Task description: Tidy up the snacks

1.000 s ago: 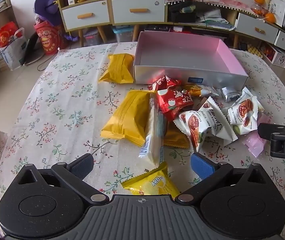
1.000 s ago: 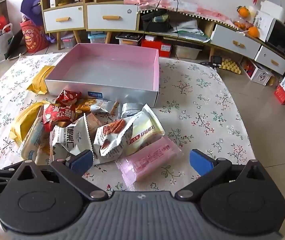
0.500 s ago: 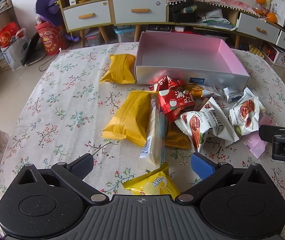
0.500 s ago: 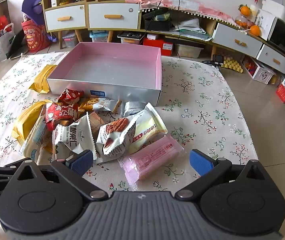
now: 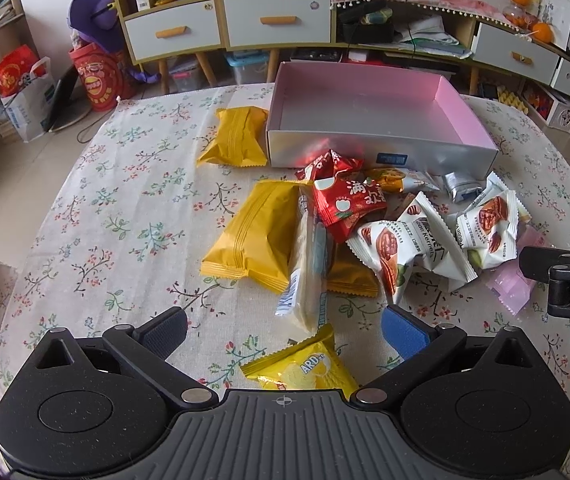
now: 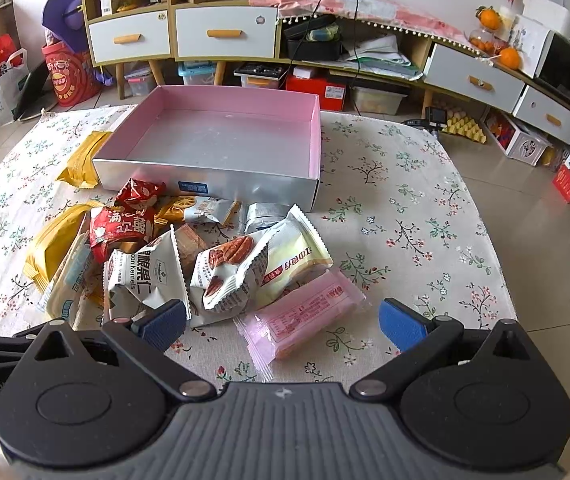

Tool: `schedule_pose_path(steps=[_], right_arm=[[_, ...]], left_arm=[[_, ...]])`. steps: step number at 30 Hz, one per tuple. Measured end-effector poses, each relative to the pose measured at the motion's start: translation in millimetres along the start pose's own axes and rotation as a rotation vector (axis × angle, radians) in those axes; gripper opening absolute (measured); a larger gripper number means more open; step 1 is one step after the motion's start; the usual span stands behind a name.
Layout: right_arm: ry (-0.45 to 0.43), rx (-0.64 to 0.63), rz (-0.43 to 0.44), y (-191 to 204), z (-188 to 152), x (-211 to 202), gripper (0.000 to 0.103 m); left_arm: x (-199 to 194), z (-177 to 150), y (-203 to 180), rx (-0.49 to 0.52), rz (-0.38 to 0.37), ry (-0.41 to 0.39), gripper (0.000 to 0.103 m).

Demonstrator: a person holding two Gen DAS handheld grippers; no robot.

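On the table's floral cloth (image 5: 117, 208), a yellow packet (image 5: 237, 140) lay just beside the left wall of the pink box (image 5: 461, 108), which stood toward the far edge. The left gripper (image 5: 285, 326) hung with fingers spread wide and gripping nothing, over a small yellow chip bag (image 5: 309, 368) at the near edge. Further right, the right gripper (image 6: 283, 320) was likewise released above a pink wafer pack (image 6: 305, 316), with the heaped snacks between it and the box's front wall.

Left gripper (image 5: 285, 326) spread wide, holding nothing; right gripper (image 6: 283, 320) likewise.
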State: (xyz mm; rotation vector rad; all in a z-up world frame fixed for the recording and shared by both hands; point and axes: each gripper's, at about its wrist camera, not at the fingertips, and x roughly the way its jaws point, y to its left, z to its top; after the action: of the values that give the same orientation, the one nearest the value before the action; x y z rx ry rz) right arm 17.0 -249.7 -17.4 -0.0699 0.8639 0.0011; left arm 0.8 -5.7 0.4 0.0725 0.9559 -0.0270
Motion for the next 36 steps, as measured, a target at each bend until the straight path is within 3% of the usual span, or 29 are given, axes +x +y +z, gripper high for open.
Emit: schedule_pose_path(steps=[36], right_arm=[[0.006,0.000,0.002,-0.5,0.0,1.0,0.103]], left_arm=[[-2.7,-0.5,0.8,0.002,0.001,-0.003,0.103]])
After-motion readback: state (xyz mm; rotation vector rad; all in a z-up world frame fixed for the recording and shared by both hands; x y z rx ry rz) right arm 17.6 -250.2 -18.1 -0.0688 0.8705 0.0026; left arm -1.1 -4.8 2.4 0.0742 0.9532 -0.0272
